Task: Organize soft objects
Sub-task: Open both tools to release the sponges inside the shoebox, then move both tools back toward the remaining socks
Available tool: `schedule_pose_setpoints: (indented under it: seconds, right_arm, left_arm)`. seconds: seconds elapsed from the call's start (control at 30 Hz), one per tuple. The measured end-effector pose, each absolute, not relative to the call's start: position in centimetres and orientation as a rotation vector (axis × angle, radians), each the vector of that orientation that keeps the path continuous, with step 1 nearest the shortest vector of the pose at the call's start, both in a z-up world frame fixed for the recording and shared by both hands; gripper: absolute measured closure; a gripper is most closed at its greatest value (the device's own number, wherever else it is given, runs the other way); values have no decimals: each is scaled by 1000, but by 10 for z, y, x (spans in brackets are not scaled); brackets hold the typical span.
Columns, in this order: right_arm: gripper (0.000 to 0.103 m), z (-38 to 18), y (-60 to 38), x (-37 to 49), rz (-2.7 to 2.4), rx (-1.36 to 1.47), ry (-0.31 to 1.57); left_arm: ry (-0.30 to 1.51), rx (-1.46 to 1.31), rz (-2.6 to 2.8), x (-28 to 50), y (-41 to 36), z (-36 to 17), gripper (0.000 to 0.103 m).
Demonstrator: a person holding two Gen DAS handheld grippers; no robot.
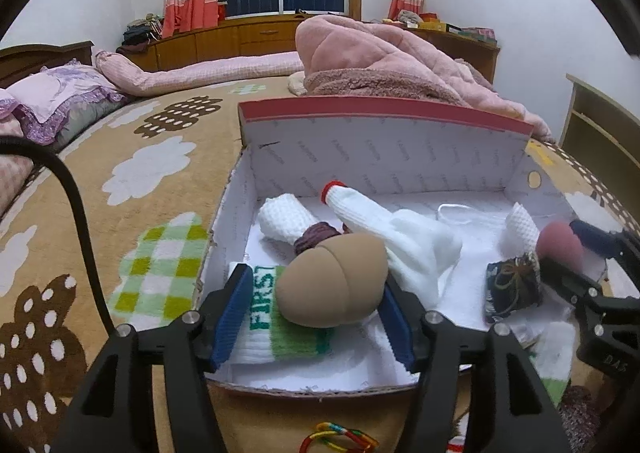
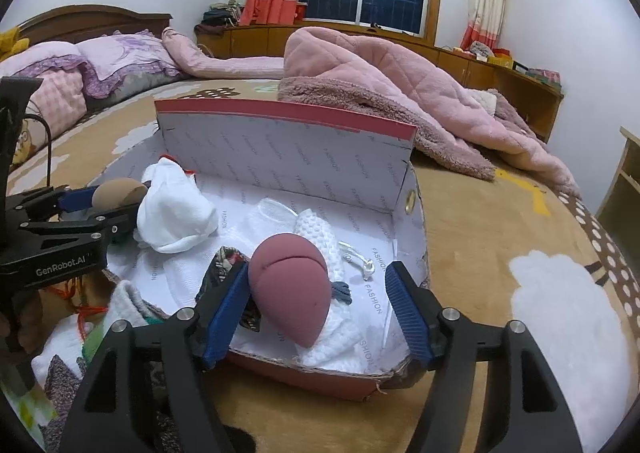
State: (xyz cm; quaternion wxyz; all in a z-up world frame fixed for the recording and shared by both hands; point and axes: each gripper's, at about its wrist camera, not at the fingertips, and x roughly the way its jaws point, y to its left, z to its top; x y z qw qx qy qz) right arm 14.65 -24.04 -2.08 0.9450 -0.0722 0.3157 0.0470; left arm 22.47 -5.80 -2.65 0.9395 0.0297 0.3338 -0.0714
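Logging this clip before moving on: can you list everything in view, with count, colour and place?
Box: one, white inside, red rim, on the bed.
Tan sponge: one, box's left end, between the left claw's pads.
Pink sponge: one, box's right end, between the right claw's pads.
Glove: one, white with red cuff, mid box.
Sock: one, white and green, lettered FIRST, under the tan sponge.
Pouch: one, dark patterned, in the box left of the pink sponge.
Cloth: one, white waffle, rolled, back left of box.
Blanket: one, pink, behind the box.
Pillow: one, purple, at the bedhead.
Left claw: open.
Right claw: open.
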Motion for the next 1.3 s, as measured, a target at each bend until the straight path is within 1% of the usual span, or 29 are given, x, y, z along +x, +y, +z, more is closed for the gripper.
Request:
schedule_pose_setpoints:
  seconds: [0.07, 0.17, 0.23, 0.27, 0.33, 0.4, 0.43, 0.67, 0.8, 0.93, 1.07, 1.2, 1.3]
  right_arm:
    - [28, -20, -237, 144, 60, -174, 628]
    - [26, -19, -230, 139, 8, -223, 601]
    - [26, -19, -227, 137, -16, -250, 586]
    - [25, -18, -227, 136, -21, -255, 581]
    - [24, -18, -228, 135, -14, -248, 577]
    - [18, -15, -232, 134, -4, -228, 567]
    - [17, -14, -234, 133, 4, -220, 561]
    - [17, -2, -244, 120, 54, -150, 493]
    - [17, 0, -242, 118, 88, -169, 532]
    - [17, 4, -239, 103, 128, -205, 532]
    - [17, 14, -241, 85, 256, -147, 583]
    - [17, 16, -244, 75, 392, -5, 667]
    - [17, 11, -247, 67, 475, 134, 729]
  left_arm:
    - [681, 61, -145, 224, -58, -27, 38]
    - [656, 78, -122, 221, -59, -25, 34]
    - [623, 94, -106, 216, -61, -22, 15]
    - [612, 103, -119, 213, -63, -21, 12]
    - [587, 125, -109, 208, -66, -19, 11]
    - [550, 157, -113, 201, -71, -16, 9]
    - [542, 168, -113, 200, -74, -15, 9]
    - [496, 193, -96, 190, -78, -11, 9]
    - [495, 155, -146, 182, -73, -7, 9]
    - [535, 166, -206, 173, -73, -4, 9]
    - [562, 185, -211, 153, -70, 4, 9]
    - [641, 155, -251, 134, -58, 14, 25]
    - [691, 63, -293, 116, -43, 19, 36]
